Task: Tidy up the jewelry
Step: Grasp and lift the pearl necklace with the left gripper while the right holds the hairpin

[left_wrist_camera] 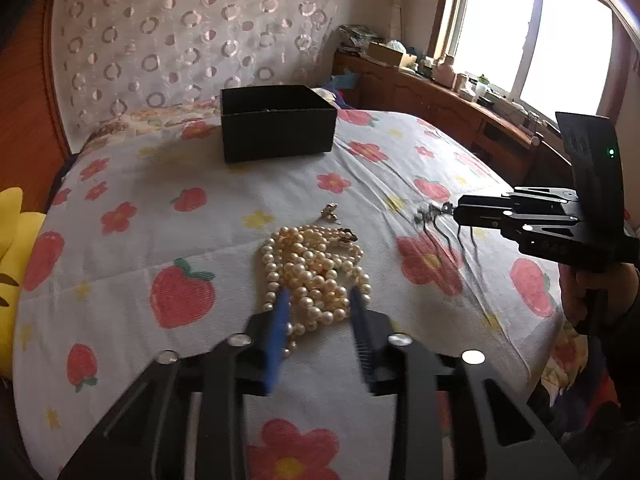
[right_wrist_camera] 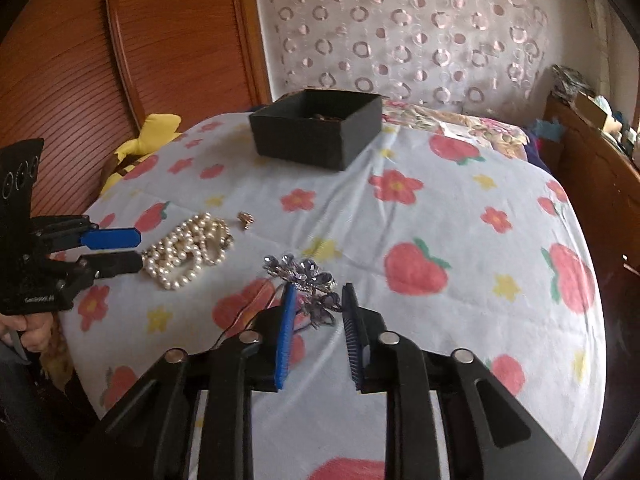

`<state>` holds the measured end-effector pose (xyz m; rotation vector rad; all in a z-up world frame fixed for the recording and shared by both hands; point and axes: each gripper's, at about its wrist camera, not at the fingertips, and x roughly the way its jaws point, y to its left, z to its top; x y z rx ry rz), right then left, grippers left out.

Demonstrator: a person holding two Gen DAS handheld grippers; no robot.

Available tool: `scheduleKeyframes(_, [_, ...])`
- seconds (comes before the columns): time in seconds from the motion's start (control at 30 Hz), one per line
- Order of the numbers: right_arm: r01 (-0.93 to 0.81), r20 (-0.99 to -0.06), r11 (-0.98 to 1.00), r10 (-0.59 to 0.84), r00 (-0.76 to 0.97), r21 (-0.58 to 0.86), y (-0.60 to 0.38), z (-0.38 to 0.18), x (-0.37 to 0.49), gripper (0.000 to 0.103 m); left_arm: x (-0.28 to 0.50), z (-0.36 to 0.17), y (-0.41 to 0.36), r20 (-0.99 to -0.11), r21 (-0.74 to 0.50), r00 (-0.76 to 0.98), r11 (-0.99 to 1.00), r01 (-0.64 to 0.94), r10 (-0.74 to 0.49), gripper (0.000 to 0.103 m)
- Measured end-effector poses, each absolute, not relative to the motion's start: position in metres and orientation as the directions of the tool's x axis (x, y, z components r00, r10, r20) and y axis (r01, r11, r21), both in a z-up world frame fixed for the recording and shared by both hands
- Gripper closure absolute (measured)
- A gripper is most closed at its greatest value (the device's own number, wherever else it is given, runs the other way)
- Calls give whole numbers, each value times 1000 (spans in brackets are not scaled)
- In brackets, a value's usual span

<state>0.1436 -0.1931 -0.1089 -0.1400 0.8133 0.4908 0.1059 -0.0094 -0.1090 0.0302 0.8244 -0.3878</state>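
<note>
A pile of cream pearl necklaces lies on the flowered bed sheet; it also shows in the right wrist view. My left gripper is open, its fingers on either side of the near part of the pearls. A silver-blue jewelled hair ornament with dark prongs lies between the open fingers of my right gripper. A small gold earring lies beyond the pearls. An open black box stands farther back on the bed, with something small inside.
The bed has a wooden headboard at the left, a yellow plush toy beside it and a patterned curtain behind. A cluttered wooden cabinet runs along the window side.
</note>
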Motion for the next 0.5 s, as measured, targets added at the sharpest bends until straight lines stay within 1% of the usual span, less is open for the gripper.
scheduleKeyframes(0.2, [-458,-733,886,358,578,71,-197,-114,145,80,107,-108,-26,-730,-107,593,914,393,-340,81])
scheduleKeyframes(0.5, [-457,-734,884,374,567,98,-198,-115,147,80,113,-120,-43,-779,12,567,898,439,-267,81])
